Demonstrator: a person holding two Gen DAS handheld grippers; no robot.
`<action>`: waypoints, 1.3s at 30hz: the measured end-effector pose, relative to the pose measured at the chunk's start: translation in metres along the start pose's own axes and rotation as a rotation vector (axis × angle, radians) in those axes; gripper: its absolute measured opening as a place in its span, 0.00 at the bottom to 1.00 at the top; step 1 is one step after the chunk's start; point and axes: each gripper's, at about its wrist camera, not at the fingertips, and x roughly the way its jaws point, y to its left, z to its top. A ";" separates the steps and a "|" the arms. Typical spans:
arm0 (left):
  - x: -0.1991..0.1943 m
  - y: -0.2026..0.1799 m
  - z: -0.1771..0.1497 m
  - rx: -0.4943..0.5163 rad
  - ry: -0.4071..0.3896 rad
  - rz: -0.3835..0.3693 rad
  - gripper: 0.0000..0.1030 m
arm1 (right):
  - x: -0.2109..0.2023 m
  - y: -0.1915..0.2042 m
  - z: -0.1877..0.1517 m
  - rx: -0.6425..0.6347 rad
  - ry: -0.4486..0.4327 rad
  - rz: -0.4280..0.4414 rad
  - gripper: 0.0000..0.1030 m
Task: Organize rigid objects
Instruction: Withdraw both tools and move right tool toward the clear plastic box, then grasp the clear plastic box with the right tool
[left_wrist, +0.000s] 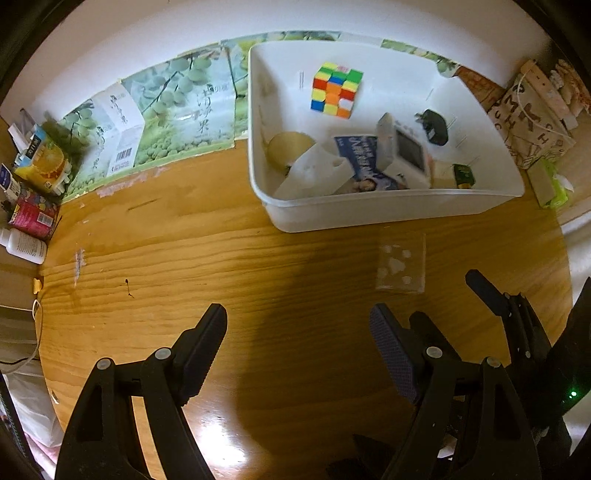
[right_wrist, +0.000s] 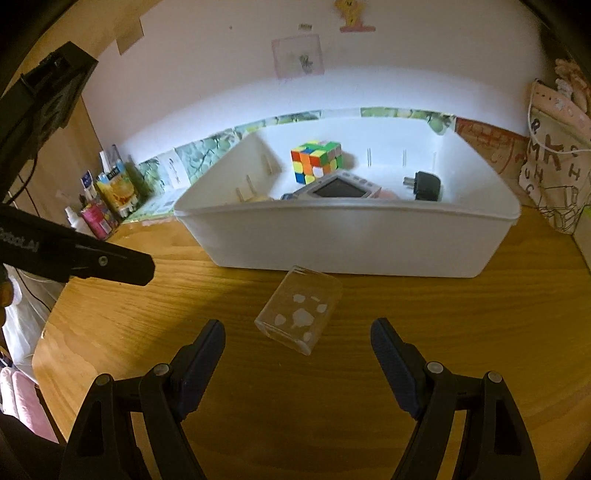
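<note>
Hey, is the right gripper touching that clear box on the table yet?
Apart. The right wrist view shows bare table between the right gripper and the clear box.

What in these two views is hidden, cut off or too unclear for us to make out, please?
- Right wrist view: the bin near wall hides its floor; the handheld device shows only partly.
- Left wrist view: print on the blue leaflet is too small to read.
- Both views: whether the clear box holds anything is uncertain.
</note>
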 end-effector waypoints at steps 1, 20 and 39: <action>0.002 0.002 0.001 0.004 0.007 -0.001 0.80 | 0.005 0.002 0.001 -0.004 0.007 -0.006 0.79; 0.033 0.030 0.016 0.043 0.101 -0.032 0.80 | 0.058 0.020 0.019 -0.010 0.073 -0.092 0.79; 0.031 0.040 0.011 0.013 0.124 -0.016 0.80 | 0.078 0.033 0.021 -0.044 0.102 -0.117 0.74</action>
